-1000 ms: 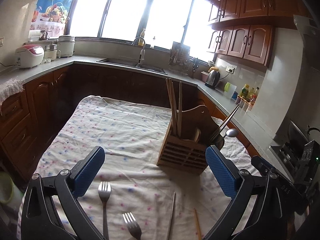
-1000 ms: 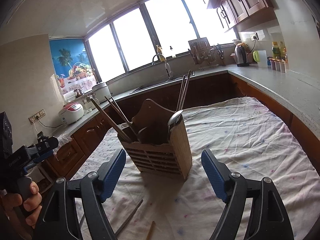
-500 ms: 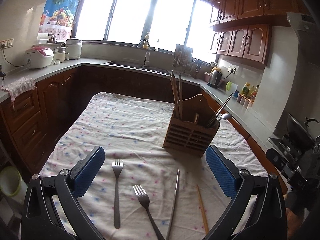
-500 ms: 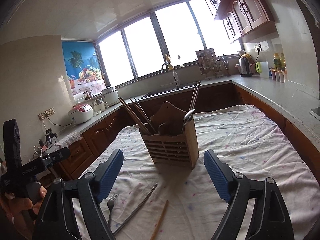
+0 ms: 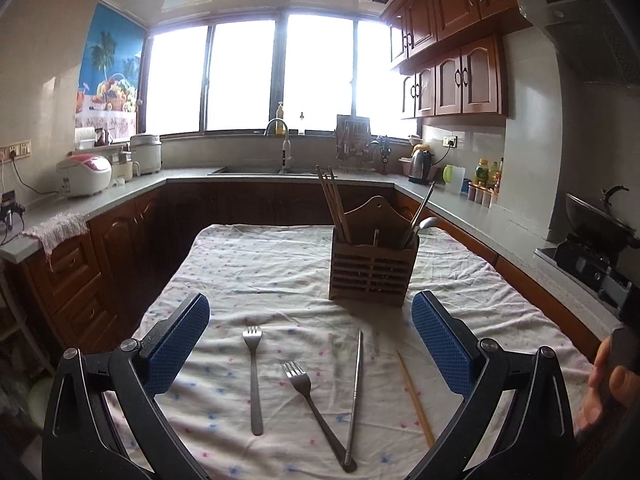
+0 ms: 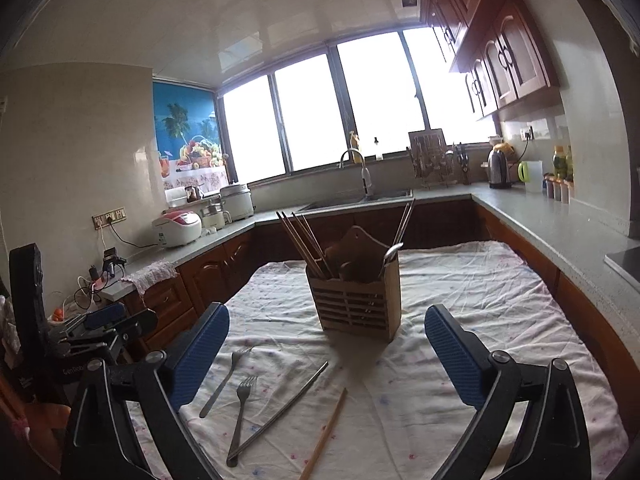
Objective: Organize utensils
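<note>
While both claws hang above the near end of the tabletop point(image 5: 280, 264), neither holds or touches anything: the left claw point(image 5: 310, 348) is spread wide, its blue pads point(image 5: 178, 344) far apart, and the right claw point(image 6: 326, 360) is spread just as wide. A pale cloth dotted with pink and blue covers the tabletop. Toward its far middle stands a slatted wooden utensil holder point(image 5: 370, 270), upright, with wooden chopsticks point(image 5: 334, 208) leaning in its left compartment and metal chopsticks and a spoon point(image 5: 424, 224) in its right. On the cloth in front of it lie four loose pieces, side by side: a fork point(image 5: 254, 376) at the left, a second fork point(image 5: 312, 400) angled so its handle end meets the near end of a single metal chopstick point(image 5: 356, 392), and a wooden chopstick point(image 5: 414, 396) at the right. Both claws point level toward the holder, with the right hand point(image 5: 604, 384) at the edge of the left view.
</note>
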`<act>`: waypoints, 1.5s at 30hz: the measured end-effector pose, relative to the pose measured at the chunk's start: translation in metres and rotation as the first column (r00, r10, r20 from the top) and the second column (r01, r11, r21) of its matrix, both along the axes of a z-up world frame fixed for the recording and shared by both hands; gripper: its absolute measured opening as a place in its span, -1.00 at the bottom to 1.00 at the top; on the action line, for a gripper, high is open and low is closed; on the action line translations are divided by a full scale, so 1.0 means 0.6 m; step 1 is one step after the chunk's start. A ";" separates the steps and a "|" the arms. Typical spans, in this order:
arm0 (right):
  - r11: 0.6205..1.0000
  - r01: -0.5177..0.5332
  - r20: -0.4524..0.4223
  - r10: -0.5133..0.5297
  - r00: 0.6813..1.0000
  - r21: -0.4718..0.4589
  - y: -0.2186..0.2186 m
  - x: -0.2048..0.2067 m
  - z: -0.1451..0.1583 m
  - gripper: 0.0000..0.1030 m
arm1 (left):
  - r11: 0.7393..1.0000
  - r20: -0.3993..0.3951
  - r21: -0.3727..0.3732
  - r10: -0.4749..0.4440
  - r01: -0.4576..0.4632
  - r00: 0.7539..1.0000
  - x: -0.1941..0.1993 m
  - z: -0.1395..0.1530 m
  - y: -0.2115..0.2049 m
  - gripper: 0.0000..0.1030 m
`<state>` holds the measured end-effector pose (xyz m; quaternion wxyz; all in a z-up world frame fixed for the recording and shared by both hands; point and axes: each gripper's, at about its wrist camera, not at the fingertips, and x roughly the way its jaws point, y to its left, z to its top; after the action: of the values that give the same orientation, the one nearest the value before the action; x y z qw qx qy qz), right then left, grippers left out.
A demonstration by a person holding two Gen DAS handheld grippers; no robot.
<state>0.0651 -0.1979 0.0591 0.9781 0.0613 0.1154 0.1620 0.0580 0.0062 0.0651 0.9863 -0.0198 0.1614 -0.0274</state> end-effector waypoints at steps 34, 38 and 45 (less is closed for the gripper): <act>0.995 0.068 0.028 -0.066 0.997 -0.070 0.000 -0.055 -0.160 0.97 | 0.995 -0.055 0.056 0.081 -0.078 0.995 -0.032 -0.129 -0.014 1.00; 0.995 0.066 0.027 -0.064 0.998 -0.072 0.001 -0.056 -0.163 0.97 | 0.994 -0.040 0.073 0.081 -0.078 0.996 -0.037 -0.124 -0.019 1.00; 0.995 0.065 0.020 -0.064 0.998 -0.072 0.001 -0.057 -0.166 0.97 | 0.994 -0.037 0.069 0.084 -0.081 0.996 -0.038 -0.123 -0.019 1.00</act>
<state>0.0310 -0.1972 -0.0405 0.9854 0.0281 0.1105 0.1265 0.0350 -0.0052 -0.0087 0.9833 0.0065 0.1810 0.0193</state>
